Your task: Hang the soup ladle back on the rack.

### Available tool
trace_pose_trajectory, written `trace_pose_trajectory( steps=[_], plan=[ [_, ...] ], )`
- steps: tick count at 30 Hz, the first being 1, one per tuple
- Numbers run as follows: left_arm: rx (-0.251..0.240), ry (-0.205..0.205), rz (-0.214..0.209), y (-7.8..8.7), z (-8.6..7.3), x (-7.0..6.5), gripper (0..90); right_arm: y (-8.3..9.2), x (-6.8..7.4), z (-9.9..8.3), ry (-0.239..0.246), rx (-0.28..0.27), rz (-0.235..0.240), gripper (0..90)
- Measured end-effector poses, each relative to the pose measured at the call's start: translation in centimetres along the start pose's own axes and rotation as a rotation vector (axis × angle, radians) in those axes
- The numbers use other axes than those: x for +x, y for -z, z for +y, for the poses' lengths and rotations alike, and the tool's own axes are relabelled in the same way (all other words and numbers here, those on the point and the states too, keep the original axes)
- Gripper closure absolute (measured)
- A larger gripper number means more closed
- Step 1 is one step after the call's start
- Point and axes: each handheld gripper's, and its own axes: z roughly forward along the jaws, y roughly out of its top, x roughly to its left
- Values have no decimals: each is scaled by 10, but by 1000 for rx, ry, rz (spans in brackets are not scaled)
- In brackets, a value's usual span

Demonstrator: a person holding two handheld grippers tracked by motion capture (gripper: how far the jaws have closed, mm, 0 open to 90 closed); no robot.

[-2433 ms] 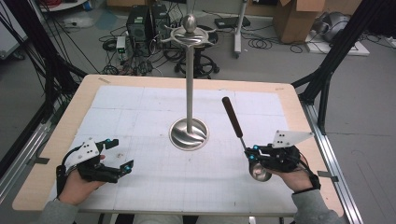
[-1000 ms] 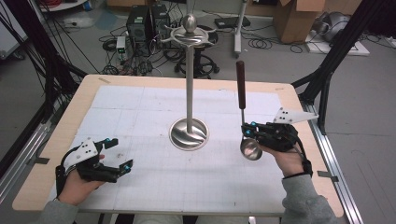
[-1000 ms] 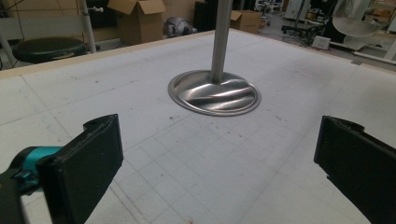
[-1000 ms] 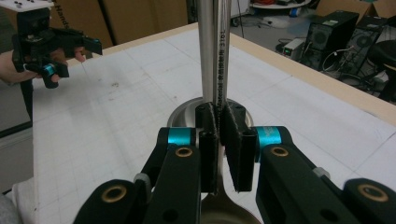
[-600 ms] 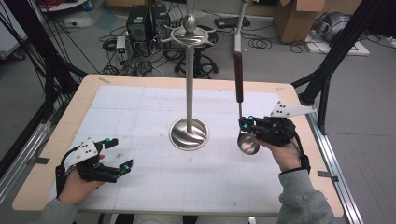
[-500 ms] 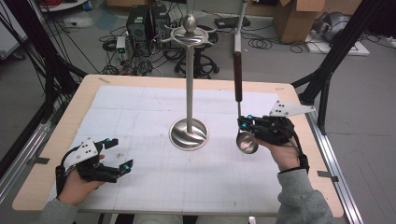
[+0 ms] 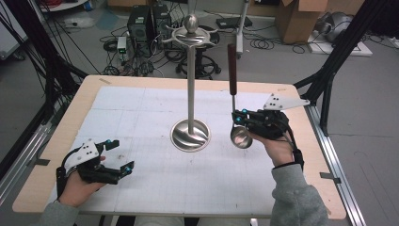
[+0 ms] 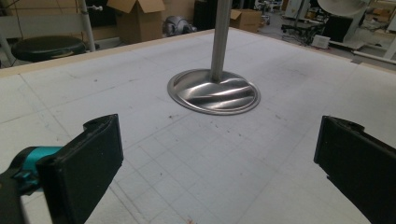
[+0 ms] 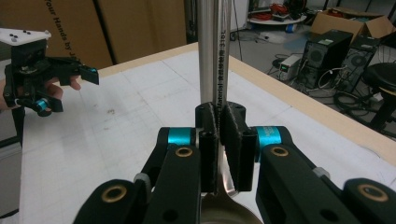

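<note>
Right gripper (image 7: 241, 117) pinching ladle (image 7: 234, 94) by metal stem, handle up, bowl down, held above table (image 7: 141, 84) just right of stand (image 7: 190, 94) base. Left gripper (image 7: 120, 154) jaws spread wide, nothing between, resting near table's front-left corner.

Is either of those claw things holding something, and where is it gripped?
The right gripper clamps a ladle by its metal shaft, just above the bowl. The left gripper is open, holding nothing.
</note>
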Motion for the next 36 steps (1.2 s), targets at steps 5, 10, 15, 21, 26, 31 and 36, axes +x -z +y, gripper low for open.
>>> trace_pose_trajectory(
  steps=[5,10,15,21,26,31,36],
  plan=[
    [-2,0,-2,0,0,0,18,-4,2,8,8,-1,-1,847],
    [-1,0,-2,0,0,0,18,-8,2,10,11,7,-5,847],
    [-2,0,-3,0,0,0,19,-10,0,11,6,4,-6,847],
    [1,1,-4,0,0,-1,19,-13,1,13,11,2,-2,847],
    [-2,2,-4,0,0,0,19,-15,1,15,11,0,-5,847],
    [1,2,-6,0,0,-1,18,-17,0,18,11,0,-2,847],
    [-1,4,-8,1,0,-1,18,-19,1,19,16,3,2,847]
  ],
)
